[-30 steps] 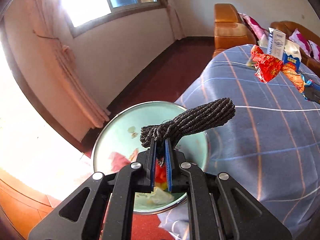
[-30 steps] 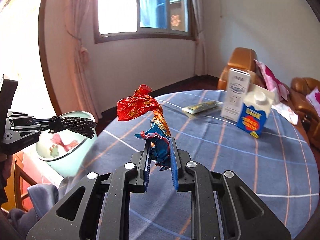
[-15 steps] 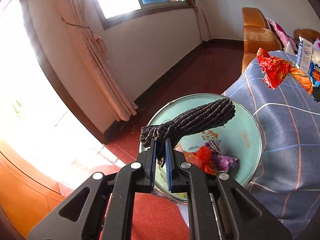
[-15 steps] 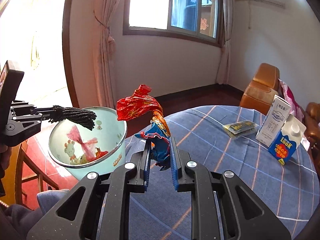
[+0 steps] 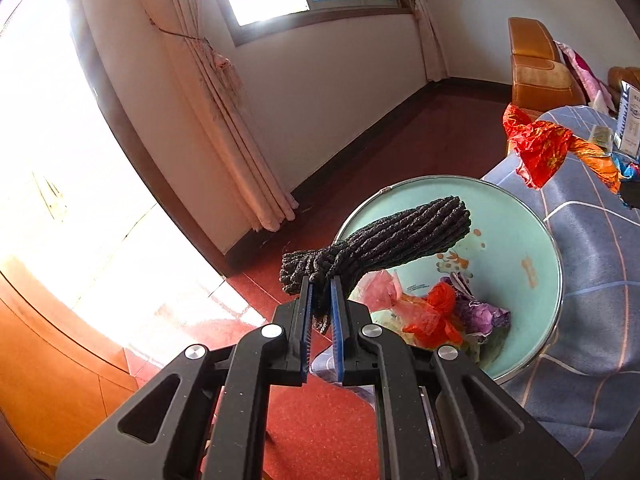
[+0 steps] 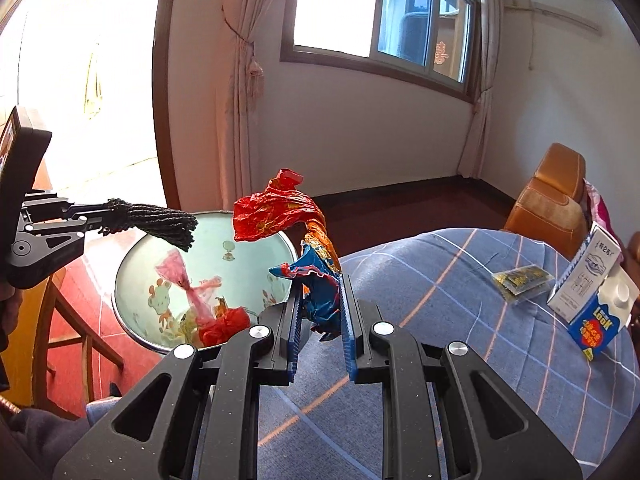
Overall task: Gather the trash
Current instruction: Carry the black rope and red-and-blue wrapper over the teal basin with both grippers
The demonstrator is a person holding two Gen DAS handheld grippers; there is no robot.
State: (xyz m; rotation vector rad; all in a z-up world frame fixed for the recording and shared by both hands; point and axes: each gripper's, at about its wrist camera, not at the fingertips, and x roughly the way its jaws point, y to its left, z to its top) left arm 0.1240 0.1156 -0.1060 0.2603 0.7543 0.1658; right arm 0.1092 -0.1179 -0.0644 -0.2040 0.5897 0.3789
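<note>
The bundle of black cord (image 5: 384, 240) is pinched at its knotted end between the pads of the left gripper (image 5: 320, 292) and juts forward past the fingertips, hanging in the air above the near rim of the pale green waste bin (image 5: 516, 216). In the right wrist view the same cord (image 6: 154, 222) reaches over the bin's (image 6: 256, 256) left rim from the left gripper (image 6: 90, 218). Inside the bin lie crumpled pink, red and purple wrappers (image 5: 436, 312).

The red, orange and blue foil wrapper (image 6: 296, 240) is clamped by its blue end between the pads of the right gripper (image 6: 320, 304); its red end stands up and leans left, over the bin's right rim. The bin stands on the floor just beside the edge of the table covered in a blue checked cloth (image 6: 460, 360). Toward the table's far right edge stand a white carton (image 6: 584, 268) and a blue-and-white carton (image 6: 600, 316), touching each other, with a small yellow packet (image 6: 520, 280) lying near them.
</note>
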